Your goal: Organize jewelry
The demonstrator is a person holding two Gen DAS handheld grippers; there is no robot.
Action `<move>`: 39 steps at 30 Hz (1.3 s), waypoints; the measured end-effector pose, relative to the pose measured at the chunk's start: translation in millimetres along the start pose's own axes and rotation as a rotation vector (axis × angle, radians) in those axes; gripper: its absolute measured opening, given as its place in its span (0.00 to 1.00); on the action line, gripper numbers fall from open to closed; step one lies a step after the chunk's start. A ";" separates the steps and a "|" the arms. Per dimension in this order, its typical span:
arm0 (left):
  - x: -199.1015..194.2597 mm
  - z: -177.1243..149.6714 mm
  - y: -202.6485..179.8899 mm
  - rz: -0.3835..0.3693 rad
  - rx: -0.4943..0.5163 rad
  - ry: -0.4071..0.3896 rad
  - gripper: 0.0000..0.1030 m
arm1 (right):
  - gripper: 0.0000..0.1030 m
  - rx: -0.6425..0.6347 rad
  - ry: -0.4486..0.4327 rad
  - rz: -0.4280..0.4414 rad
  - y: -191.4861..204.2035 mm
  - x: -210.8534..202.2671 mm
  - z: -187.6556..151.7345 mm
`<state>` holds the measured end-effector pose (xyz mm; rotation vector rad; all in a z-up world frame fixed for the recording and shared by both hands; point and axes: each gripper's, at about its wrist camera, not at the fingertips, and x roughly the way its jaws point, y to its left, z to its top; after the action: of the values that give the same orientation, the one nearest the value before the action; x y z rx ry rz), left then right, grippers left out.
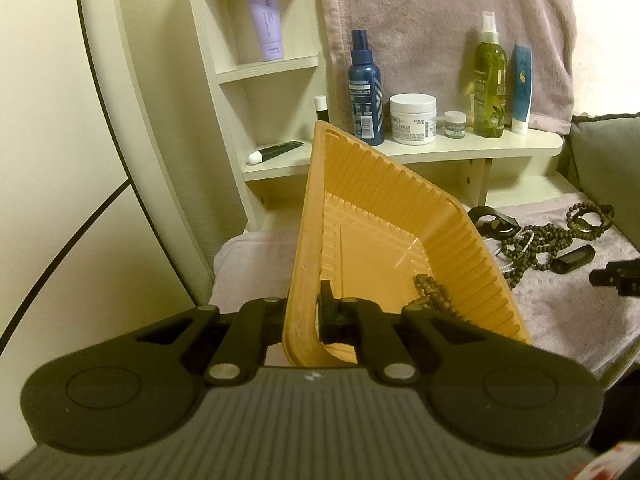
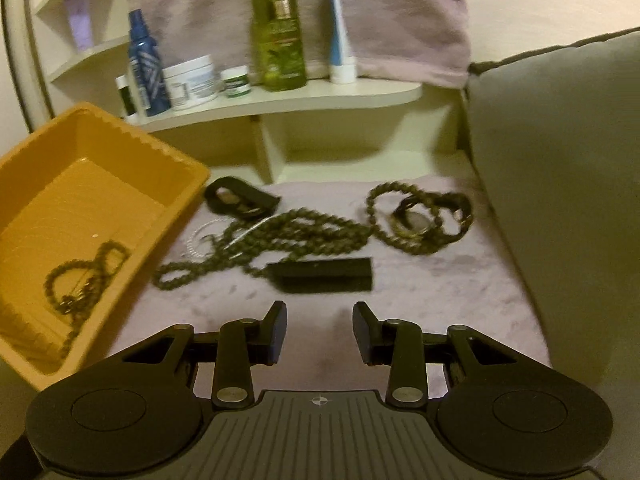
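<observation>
A tray sits on a towel-covered surface, at the left, with one beaded necklace lying inside it. The left gripper clamps the tray's near wall. To the tray's right, on the towel, lie tangled bead strands, a watch and a small block. Behind them stands a shelf carrying bottles and jars. A cushion lies to the right.

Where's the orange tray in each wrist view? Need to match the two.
Left wrist: orange tray fills centre frame, tilted, its near rim clamped in the left gripper; beads lie inside.
Right wrist: orange tray at the left edge, beside jewelry on the cloth; the right gripper is open and empty.
Shared landmark: blue spray bottle on the shelf behind.
</observation>
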<state>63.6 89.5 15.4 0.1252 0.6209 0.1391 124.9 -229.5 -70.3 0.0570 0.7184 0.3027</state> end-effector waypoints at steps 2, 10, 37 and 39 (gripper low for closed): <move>-0.2 0.2 -0.8 0.002 0.002 0.001 0.05 | 0.76 -0.002 -0.021 -0.008 -0.6 3.1 3.0; 0.1 1.5 -2.2 0.006 0.010 0.002 0.05 | 0.81 -0.041 -0.041 -0.020 8.6 24.6 13.3; 1.9 3.8 -3.6 0.009 0.015 0.007 0.06 | 0.72 -0.034 -0.060 0.015 23.9 25.7 23.3; 1.8 3.8 -3.6 0.009 0.016 0.007 0.06 | 0.72 -0.054 -0.079 0.071 37.0 18.4 29.4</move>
<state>67.6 86.0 16.9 0.1434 0.6286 0.1432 147.9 -187.2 -54.2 0.0429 0.6306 0.3858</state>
